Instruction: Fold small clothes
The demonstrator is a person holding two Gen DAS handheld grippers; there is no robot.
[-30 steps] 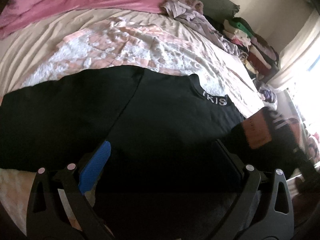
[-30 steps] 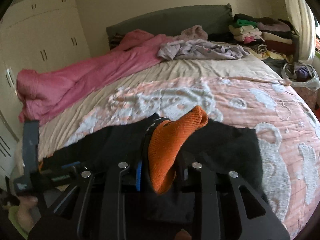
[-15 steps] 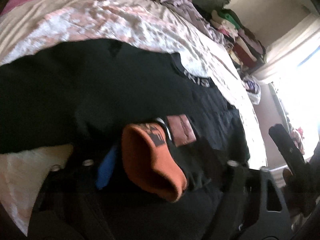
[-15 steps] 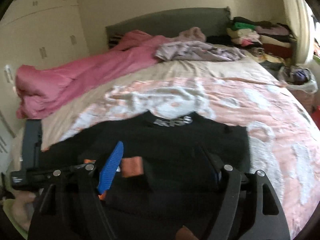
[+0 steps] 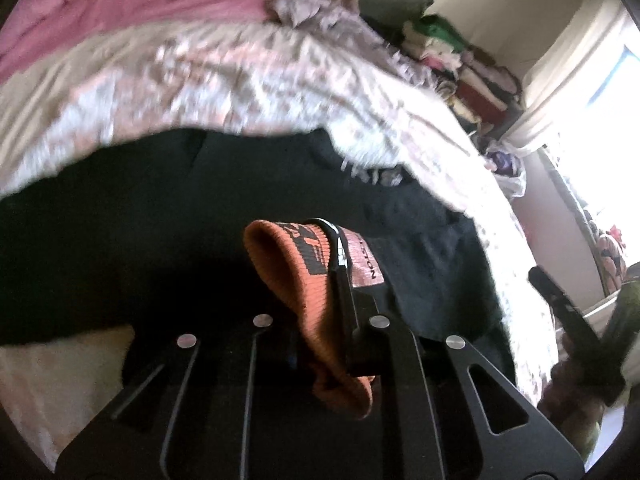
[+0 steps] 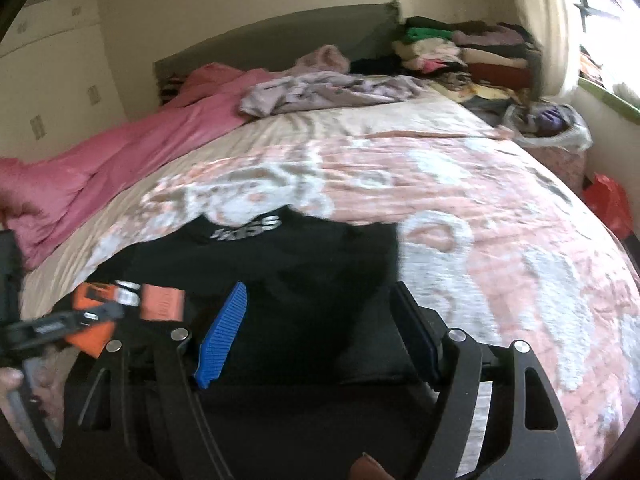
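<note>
An orange and black sock (image 5: 288, 276) with a pinkish label is pinched in my left gripper (image 5: 334, 252), which is shut on it just above the black garment (image 5: 152, 220). That garment lies spread flat on the bed, its lettered collar towards the headboard. In the right wrist view the sock (image 6: 94, 338) and left gripper (image 6: 100, 314) sit at the left edge. My right gripper (image 6: 320, 316) stands open over the black garment (image 6: 312, 256), with nothing between its blue pads (image 6: 224, 332). In the left wrist view the right gripper (image 5: 568, 320) shows at the far right.
The bed has a pink and white patterned blanket (image 6: 480, 208). A pink duvet (image 6: 120, 152) lies along the left, and a lilac garment (image 6: 328, 92) lies near the grey headboard (image 6: 280, 40). Stacked folded clothes (image 6: 460, 52) and a white bag (image 6: 552, 124) stand beyond the far right corner.
The sock has passed from the right gripper to the left. The left gripper closed on it; the right gripper opened and moved away to the right.
</note>
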